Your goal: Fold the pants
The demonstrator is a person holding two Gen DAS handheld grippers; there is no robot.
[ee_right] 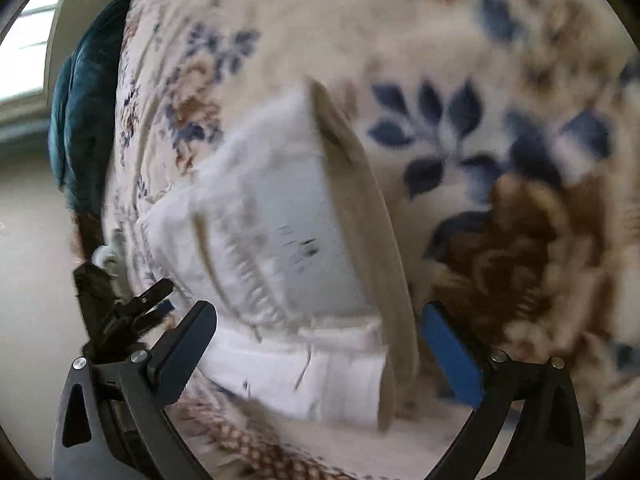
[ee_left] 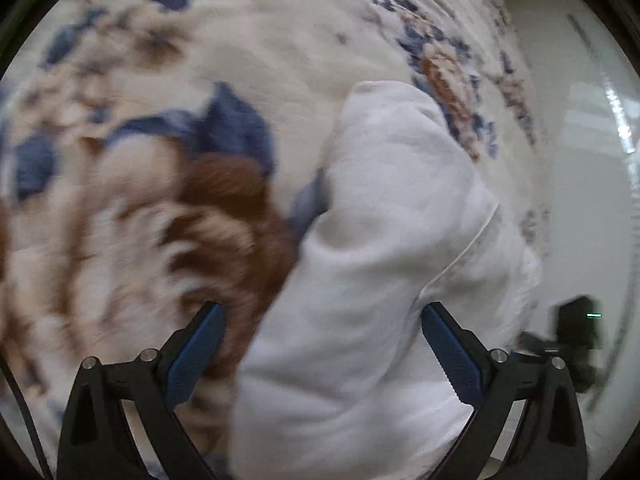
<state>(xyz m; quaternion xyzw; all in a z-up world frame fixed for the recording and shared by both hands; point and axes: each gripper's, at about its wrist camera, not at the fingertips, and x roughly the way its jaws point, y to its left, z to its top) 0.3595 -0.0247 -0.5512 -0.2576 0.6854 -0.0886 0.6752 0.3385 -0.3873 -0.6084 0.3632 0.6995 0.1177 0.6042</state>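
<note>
The white pants (ee_left: 392, 248) lie in a bundle on a floral blanket (ee_left: 160, 80). In the left wrist view they fill the right half, running down between my fingers. My left gripper (ee_left: 320, 328) is open, its jaws wide on either side of the cloth. In the right wrist view the pants (ee_right: 280, 232) show their waistband and a beige inner band, with a printed label. My right gripper (ee_right: 316, 332) is open, its jaws wide around the waist end. The other gripper (ee_right: 120, 312) shows at the lower left. Both views are blurred by motion.
The blanket (ee_right: 480, 80) with blue leaves and brown flowers covers the bed. A dark teal cushion (ee_right: 80, 120) lies at the bed's far left edge. A white floor (ee_left: 580, 160) lies past the bed's right edge, where the other gripper (ee_left: 576, 336) shows.
</note>
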